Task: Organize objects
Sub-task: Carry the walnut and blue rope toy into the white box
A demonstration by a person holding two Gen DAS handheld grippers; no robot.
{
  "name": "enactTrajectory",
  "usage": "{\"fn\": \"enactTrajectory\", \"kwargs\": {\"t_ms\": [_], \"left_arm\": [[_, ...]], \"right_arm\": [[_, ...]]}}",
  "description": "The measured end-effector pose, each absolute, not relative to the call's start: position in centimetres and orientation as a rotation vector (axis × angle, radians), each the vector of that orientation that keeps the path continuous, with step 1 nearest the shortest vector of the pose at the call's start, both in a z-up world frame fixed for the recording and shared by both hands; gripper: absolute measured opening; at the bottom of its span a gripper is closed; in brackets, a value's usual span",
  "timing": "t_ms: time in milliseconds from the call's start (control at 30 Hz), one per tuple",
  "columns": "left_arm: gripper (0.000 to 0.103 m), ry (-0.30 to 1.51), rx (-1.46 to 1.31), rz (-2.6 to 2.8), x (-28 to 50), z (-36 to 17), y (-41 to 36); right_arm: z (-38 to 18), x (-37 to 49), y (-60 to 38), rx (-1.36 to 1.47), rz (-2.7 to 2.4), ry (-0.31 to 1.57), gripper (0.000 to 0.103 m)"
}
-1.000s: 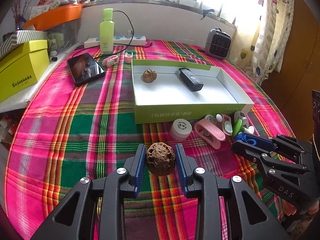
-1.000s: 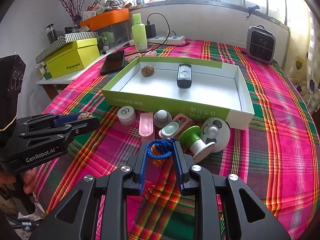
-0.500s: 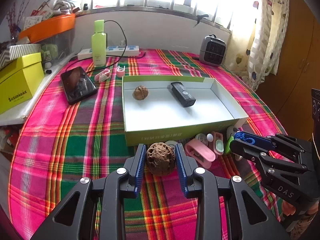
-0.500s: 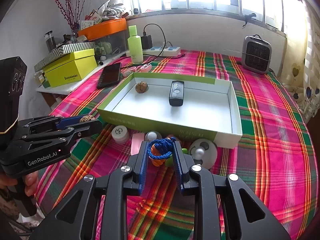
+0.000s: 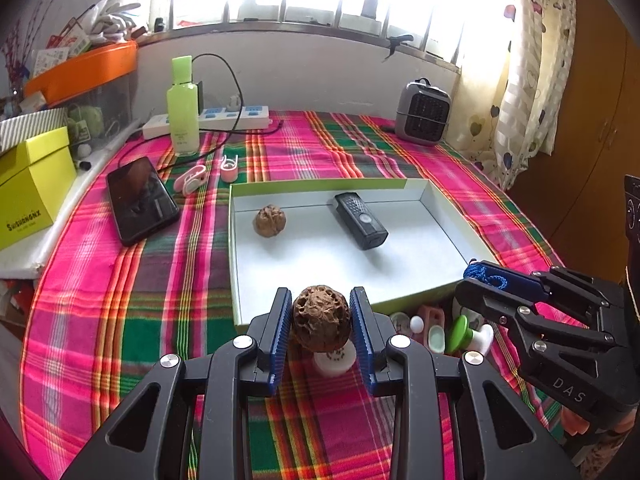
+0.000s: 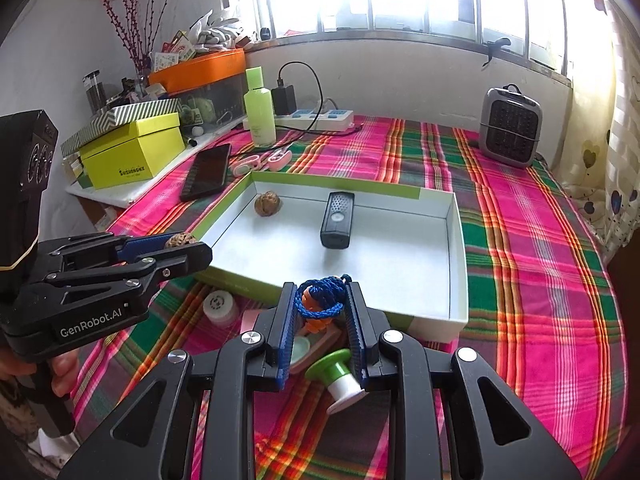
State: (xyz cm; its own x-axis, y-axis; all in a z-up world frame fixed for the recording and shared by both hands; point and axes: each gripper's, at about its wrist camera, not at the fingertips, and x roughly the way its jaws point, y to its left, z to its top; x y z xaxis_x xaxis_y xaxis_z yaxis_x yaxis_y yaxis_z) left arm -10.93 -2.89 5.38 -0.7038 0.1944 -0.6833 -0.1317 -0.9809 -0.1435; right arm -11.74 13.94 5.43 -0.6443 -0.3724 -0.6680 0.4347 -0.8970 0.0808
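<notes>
My left gripper (image 5: 320, 320) is shut on a brown carved walnut (image 5: 320, 322) and holds it above the near edge of the green-and-white box (image 5: 436, 196). It also shows in the right wrist view (image 6: 180, 240). My right gripper (image 6: 320, 312) is shut on an orange figure with a blue cord (image 6: 318, 306), above the box's near wall (image 6: 440, 320). It appears in the left wrist view (image 5: 486, 276). Inside the box lie a second walnut (image 5: 270, 220) and a black remote (image 5: 361, 226).
Small items lie on the plaid cloth in front of the box: a white jar (image 6: 218, 306), a green-and-white knob (image 6: 338, 378), a pink case (image 6: 308, 346). A phone (image 5: 140, 200), green bottle (image 5: 183, 116), power strip (image 5: 224, 118), heater (image 5: 426, 114) and yellow box (image 5: 28, 196) stand farther back.
Both grippers have risen and moved forward with their objects, from low over the cloth to above the box's near edge. Both stay shut.
</notes>
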Motion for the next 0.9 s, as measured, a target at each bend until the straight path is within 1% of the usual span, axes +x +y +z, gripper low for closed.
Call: {"fn": "enactTrajectory", "kwargs": {"t_ms": [433, 900], "left_arm": [[0.028, -0.118, -1.119, 2.749, -14.7, 5.6, -2.9], [0.028, -0.101, -1.160, 2.742, -19.1, 4.9, -2.3]], "right_arm": [[5.8, -15.6, 14.0, 0.993, -2.525, 0.148, 0.025], [5.0, -20.8, 13.8, 1.058, -2.528, 0.179, 0.025]]}}
